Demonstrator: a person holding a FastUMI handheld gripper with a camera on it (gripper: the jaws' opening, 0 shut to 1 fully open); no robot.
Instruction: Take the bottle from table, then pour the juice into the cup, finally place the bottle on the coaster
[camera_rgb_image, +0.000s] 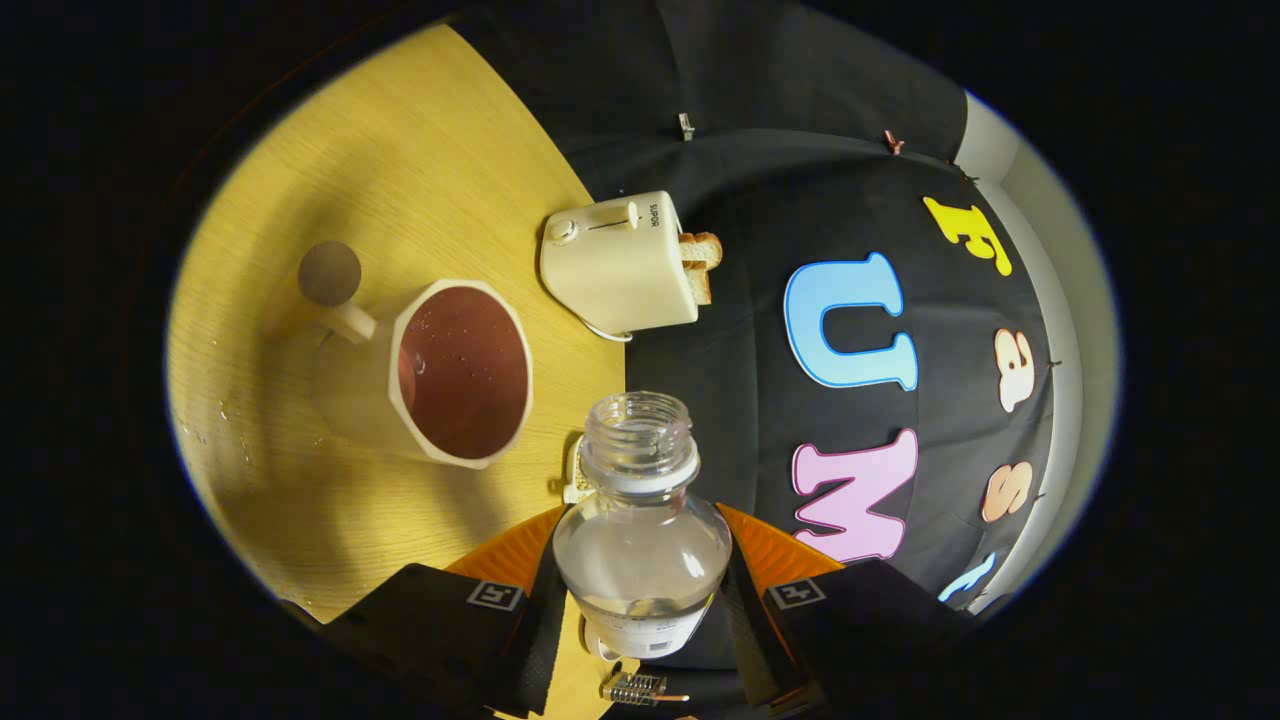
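Note:
A clear plastic bottle (640, 540) with no cap sits between my two fingers, and my gripper (640, 575) is shut on it at its body. The whole scene appears rolled sideways, with the bottle's open mouth pointing away from me. A little liquid shows low in the bottle. Beyond the fingers stands a white angular cup (440, 375) with a handle; it holds dark reddish juice. A small round brown coaster (329, 273) lies on the wooden table (420, 170) just past the cup's handle.
A cream toaster (615, 265) with bread slices in its slots stands near the table's edge by the black cloth wall. Drops of liquid dot the table beside the cup. A small metal spring-like object (635, 687) lies close under the fingers.

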